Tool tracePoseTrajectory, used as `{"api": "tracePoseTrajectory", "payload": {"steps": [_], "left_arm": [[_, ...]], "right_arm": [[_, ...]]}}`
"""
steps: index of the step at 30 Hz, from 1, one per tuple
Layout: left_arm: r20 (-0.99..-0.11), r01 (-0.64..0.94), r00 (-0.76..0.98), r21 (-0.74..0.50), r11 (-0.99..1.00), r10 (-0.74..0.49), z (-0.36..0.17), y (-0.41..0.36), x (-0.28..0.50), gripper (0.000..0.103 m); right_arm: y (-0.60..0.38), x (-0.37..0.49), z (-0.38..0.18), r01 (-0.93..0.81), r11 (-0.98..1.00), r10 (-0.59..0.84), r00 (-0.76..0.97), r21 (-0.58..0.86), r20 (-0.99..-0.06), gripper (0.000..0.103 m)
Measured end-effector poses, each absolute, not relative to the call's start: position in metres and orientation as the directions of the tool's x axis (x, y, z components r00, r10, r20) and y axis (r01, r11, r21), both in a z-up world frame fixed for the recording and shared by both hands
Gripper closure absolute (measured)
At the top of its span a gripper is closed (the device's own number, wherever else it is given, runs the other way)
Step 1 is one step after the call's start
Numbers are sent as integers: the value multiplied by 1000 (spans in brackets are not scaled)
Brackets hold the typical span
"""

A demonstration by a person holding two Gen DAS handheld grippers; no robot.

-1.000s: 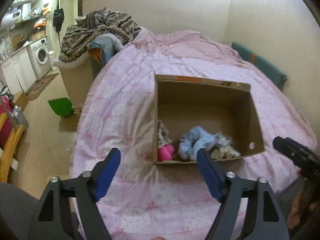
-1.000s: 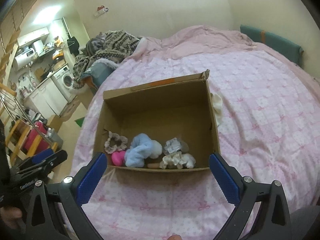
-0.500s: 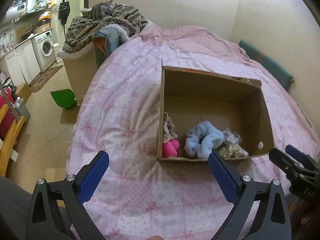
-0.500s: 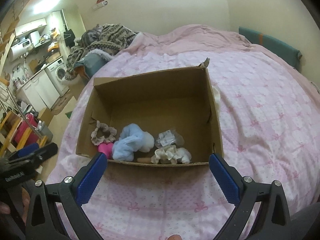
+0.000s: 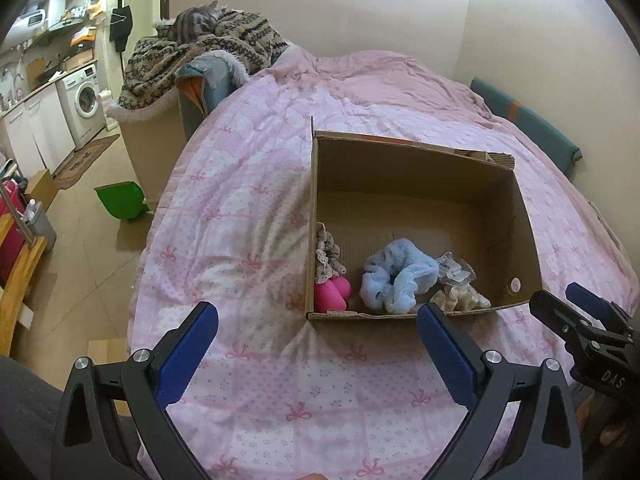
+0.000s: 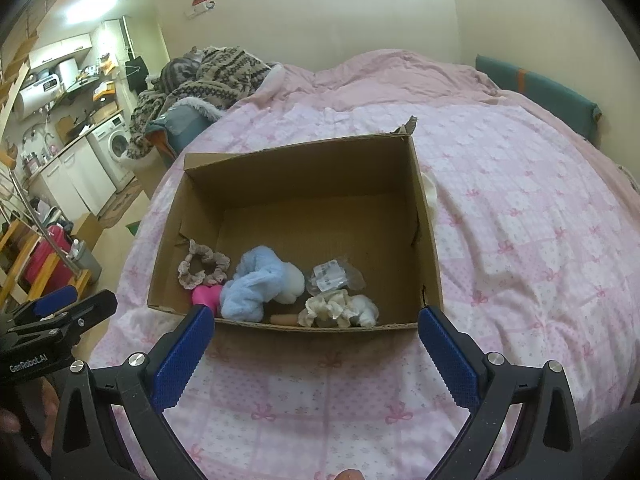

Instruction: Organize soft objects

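Note:
An open cardboard box sits on a pink bed. Along its near wall lie a fluffy blue scrunchie, a pink soft item, a beige frilly scrunchie, a cream scrunchie and a small clear packet. My left gripper is open and empty, held over the bedspread just short of the box. My right gripper is open and empty, also in front of the box.
The pink bedspread spreads around the box. A white soft thing peeks out behind the box's right wall. A patterned blanket with a cat lies at the far left. A green dustpan lies on the floor.
Both grippers have drawn back and risen from the box. The left gripper's fingers have spread wider. The box contents have not moved.

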State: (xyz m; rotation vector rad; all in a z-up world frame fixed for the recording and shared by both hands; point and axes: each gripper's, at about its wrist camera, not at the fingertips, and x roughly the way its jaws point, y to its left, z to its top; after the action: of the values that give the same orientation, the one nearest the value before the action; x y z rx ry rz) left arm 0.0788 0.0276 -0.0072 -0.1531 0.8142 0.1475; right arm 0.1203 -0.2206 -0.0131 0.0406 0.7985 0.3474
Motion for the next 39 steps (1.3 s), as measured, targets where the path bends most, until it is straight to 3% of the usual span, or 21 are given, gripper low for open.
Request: {"api": "tracePoseTrajectory", "payload": {"steps": [39], "left_arm": [[-732,-182,678,-78,980,68,-7,28,77,4]], "right_arm": [[-222,122,-14,-287,943,320,644,168,-695,0]]}}
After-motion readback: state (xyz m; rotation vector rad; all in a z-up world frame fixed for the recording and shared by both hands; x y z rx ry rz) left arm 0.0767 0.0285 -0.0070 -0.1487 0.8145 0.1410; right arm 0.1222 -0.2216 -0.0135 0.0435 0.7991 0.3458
